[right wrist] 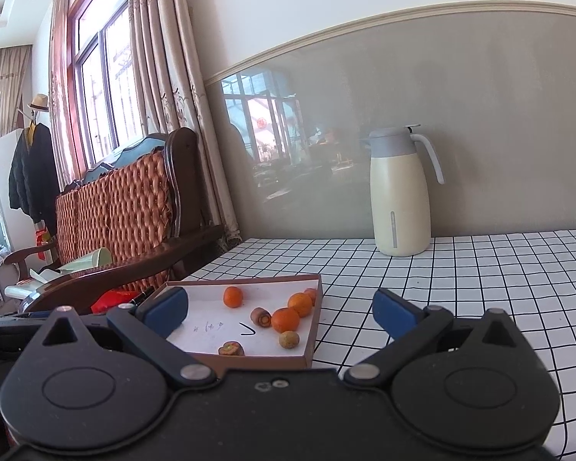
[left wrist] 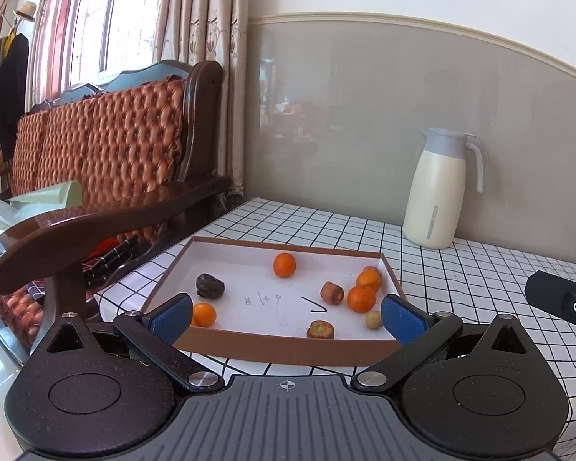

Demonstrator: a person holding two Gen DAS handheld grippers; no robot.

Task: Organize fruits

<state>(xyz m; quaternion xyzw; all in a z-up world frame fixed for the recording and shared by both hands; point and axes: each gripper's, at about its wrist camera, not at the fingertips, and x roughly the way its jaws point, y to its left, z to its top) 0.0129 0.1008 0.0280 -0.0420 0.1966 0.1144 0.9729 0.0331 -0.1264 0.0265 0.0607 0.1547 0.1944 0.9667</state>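
Fruits: small round orange citrus [left wrist: 284,264], brown cut pieces [left wrist: 332,292], a dark wrinkled fruit [left wrist: 209,286] and a pale round one [left wrist: 373,319], all scattered in the tray.
Tray: shallow brown-rimmed white cardboard tray [left wrist: 288,349] on the checked tablecloth [right wrist: 480,288].
Progress: everything is boxed but ungrouped; this fits sorting pending or gathering done.
Left gripper [left wrist: 287,319]: blue pads spread, empty.
Right gripper [right wrist: 280,309]: spread, empty.
Beyond: cream jug [right wrist: 399,199].

Tray [left wrist: 272,349]: showing matt brown cardboard, white paper floor.
Jug [left wrist: 437,192]: showing smooth cream plastic.
Armrest [left wrist: 107,219]: showing glossy dark wood.
Pads [left wrist: 171,319]: showing textured blue rubber.
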